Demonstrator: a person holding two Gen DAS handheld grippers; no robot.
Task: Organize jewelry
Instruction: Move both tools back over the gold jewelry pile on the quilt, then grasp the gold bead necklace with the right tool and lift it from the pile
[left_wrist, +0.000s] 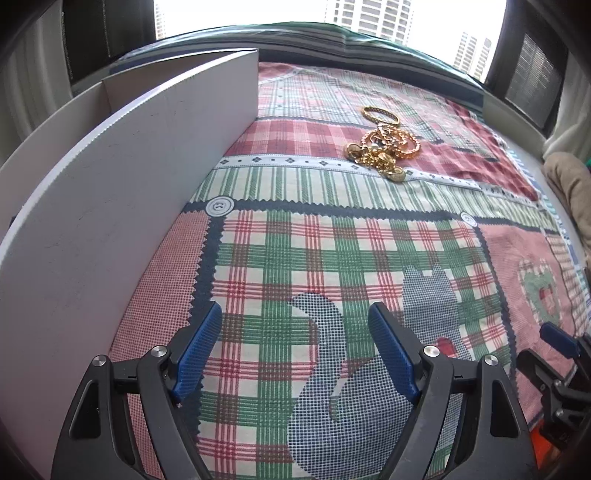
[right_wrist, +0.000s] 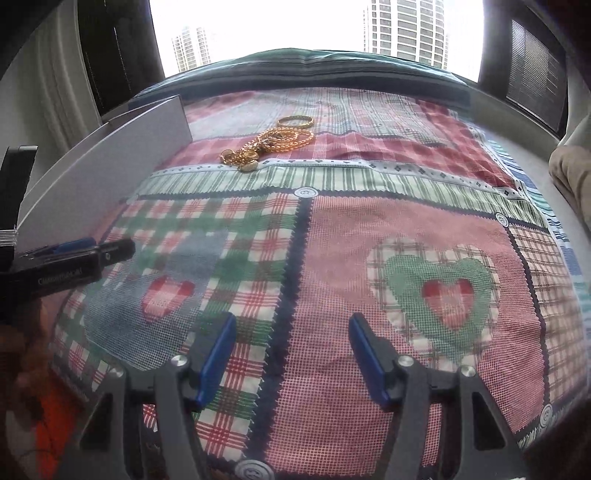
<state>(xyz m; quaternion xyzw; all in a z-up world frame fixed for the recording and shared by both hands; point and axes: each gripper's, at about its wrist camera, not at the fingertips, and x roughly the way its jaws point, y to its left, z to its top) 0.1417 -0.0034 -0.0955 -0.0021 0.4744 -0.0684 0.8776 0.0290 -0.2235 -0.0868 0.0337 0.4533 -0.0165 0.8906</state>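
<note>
A tangled heap of gold jewelry lies far out on the patchwork cloth, chains and small pieces piled together, with a gold bangle just behind it. The right wrist view has the same heap and bangle at its upper left. My left gripper hovers open over the cloth, well short of the heap, nothing between its blue pads. My right gripper is also open and empty above a pink patch. A white box stands at the left, its inside hidden.
The patchwork cloth covers the whole surface up to a window ledge at the back. The right gripper's tip shows at the left view's right edge; the left gripper's side shows at the right view's left edge. A beige cushion sits far right.
</note>
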